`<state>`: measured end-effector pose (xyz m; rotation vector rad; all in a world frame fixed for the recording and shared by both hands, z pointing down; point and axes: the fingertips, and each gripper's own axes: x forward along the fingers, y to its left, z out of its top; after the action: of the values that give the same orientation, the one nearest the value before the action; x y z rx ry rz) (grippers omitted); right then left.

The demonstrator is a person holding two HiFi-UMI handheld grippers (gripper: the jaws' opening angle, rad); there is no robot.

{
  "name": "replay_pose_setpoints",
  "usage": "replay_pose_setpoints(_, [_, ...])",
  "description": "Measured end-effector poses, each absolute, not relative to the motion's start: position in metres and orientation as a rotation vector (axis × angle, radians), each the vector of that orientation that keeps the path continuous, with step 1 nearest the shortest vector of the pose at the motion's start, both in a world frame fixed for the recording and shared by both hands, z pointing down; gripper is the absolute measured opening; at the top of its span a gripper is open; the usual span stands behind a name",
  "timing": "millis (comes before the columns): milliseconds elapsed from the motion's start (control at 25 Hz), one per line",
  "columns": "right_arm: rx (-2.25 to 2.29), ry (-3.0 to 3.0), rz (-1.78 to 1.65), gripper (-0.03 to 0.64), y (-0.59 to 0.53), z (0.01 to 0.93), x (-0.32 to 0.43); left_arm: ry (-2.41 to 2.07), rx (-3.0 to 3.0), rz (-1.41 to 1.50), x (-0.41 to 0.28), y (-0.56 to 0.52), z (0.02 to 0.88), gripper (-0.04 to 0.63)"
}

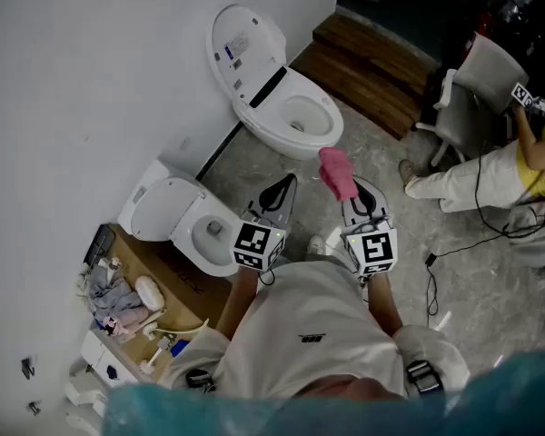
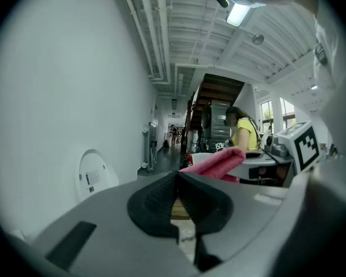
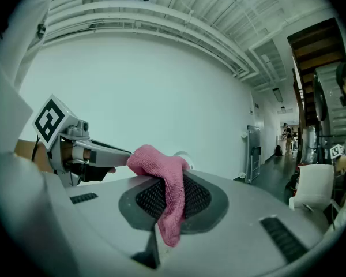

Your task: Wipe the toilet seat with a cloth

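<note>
**Inspector:** Head view, what is recorded?

**Recorder:** A pink cloth (image 1: pixel 337 173) is found clamped in the right hand-held gripper (image 1: pixel 356 196), with its free end carried ahead of the jaws. The toilet seat (image 1: pixel 327 133) of the farther toilet is noted beyond that end and apart from it. Its lid (image 1: pixel 245 48) is raised against the wall. The seat's long axis is seen to run from the wall outward over the floor. The left hand-held gripper (image 1: pixel 279 192) is held just beside the right one. A second toilet (image 1: pixel 177 218) is noted to its left, closer in.

**Inspector:** Left gripper view?

**Recorder:** The jaws of the left hand-held gripper (image 2: pixel 177 196) are seen pressed together with nothing between them. The cloth (image 2: pixel 216 161) is observed to the right, and a raised lid (image 2: pixel 93 175) to the left.

**Inspector:** Right gripper view?

**Recorder:** The right hand-held gripper (image 3: pixel 172 199) is confirmed closed on the cloth (image 3: pixel 161 169), which is draped down over the pads. No seat is made out here.

**Inspector:** Finding on the coming move?

**Recorder:** The farther seat is judged to lie ahead and slightly left of the loaded gripper, and the right hand is judged the nearer. Which toilet is meant cannot be settled.
</note>
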<state>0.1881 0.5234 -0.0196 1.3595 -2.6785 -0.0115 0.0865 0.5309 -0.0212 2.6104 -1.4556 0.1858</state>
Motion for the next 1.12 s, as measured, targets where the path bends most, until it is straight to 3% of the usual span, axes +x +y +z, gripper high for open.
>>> replay_pose_setpoints(1120, [1.262, -2.657, 0.054, 0.018, 0.461, 0.007, 0.206, -1.458, 2.570, 0.195, 0.115, 0.470, -0.002, 0.011])
